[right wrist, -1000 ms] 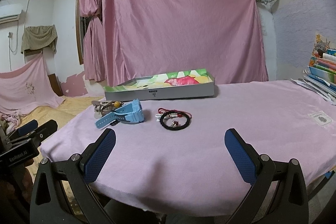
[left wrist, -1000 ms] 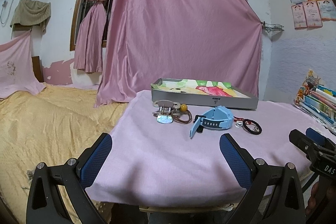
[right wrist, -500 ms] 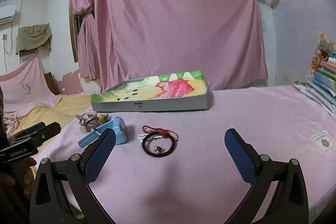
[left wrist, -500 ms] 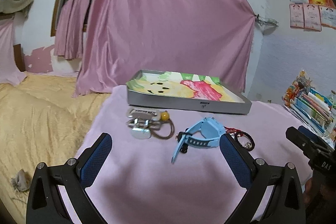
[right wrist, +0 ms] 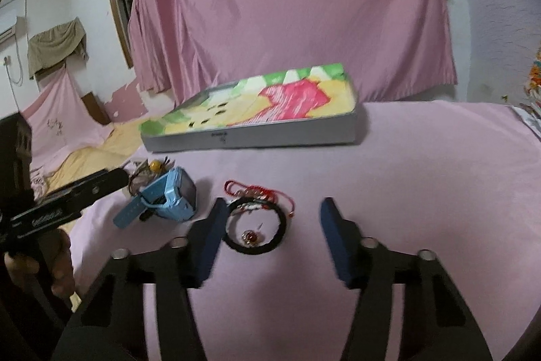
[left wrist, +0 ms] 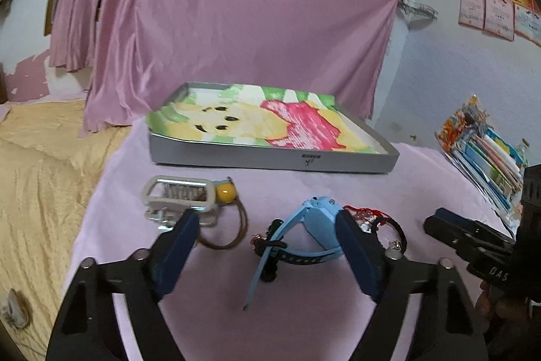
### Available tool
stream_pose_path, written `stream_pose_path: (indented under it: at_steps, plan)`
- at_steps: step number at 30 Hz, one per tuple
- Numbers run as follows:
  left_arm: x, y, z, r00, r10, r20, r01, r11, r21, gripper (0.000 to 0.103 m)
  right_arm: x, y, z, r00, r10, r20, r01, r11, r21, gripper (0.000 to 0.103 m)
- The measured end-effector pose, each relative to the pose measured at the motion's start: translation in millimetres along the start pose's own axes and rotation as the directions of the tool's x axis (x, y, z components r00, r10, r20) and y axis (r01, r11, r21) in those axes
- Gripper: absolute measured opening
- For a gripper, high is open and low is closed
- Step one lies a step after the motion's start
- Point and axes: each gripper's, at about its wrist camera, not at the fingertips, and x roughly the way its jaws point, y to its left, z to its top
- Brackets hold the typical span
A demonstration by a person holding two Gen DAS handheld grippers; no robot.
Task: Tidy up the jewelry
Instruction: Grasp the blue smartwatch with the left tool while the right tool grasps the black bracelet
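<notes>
A grey tray [left wrist: 270,157] with a colourful lining sits at the back of the pink-covered table; it also shows in the right wrist view [right wrist: 250,137]. In front lie a white hair clip [left wrist: 179,195] with a yellow bead and brown hair tie [left wrist: 226,234], a light blue watch [left wrist: 304,232], and a black bracelet [right wrist: 257,227] with a red cord [right wrist: 257,190]. My left gripper [left wrist: 267,225] is open, its fingers on either side of the watch. My right gripper [right wrist: 272,215] is open around the black bracelet.
A stack of colourful books [left wrist: 487,151] stands at the table's right. A yellow bedspread [left wrist: 37,164] lies to the left, below the table edge. A pink curtain [left wrist: 243,16] hangs behind the tray.
Both grippers have moved forward and down toward the table. The left now frames the blue watch, the right frames the black bracelet. The objects have not moved.
</notes>
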Motion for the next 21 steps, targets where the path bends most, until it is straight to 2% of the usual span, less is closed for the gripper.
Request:
stream_pose_path:
  at_steps: [2, 5, 8, 10, 15, 20, 21]
  plan:
    - [5, -3, 3, 1.0, -0.015, -0.019, 0.015, 1.0, 0.005, 0.066, 6, 5, -1, 1.0, 0.013, -0.023, -0.013, 1.0, -0.016, 0.032]
    - [13, -5, 4, 0.998, -0.035, -0.046, 0.036, 0.999, 0.013, 0.054, 12, 10, -1, 0.998, 0.02, -0.054, -0.022, 0.999, -0.038, 0.027]
    - [21, -9, 5, 0.996, -0.043, -0.072, 0.045, 0.999, 0.025, 0.046, 18, 16, -2, 0.996, 0.026, -0.082, -0.03, 0.998, -0.047, 0.022]
    - [24, -10, 5, 0.995, -0.046, -0.088, 0.05, 0.998, 0.036, 0.042, 20, 17, -3, 0.995, 0.025, -0.096, -0.03, 0.998, -0.054, 0.022]
    - [32, -16, 8, 0.991, -0.04, -0.13, 0.052, 0.995, 0.089, 0.041, 22, 17, -3, 0.993, 0.023, -0.115, -0.03, 0.998, -0.061, 0.021]
    - [39, -18, 12, 0.981, -0.042, -0.188, 0.063, 0.992, 0.107, 0.021, 23, 19, -4, 0.991, 0.019, -0.133, -0.028, 0.997, -0.067, 0.021]
    - [39, -18, 12, 0.98, -0.041, -0.196, 0.063, 0.992, 0.109, 0.02, 24, 19, -4, 0.991, 0.019, -0.135, -0.028, 0.997, -0.069, 0.021]
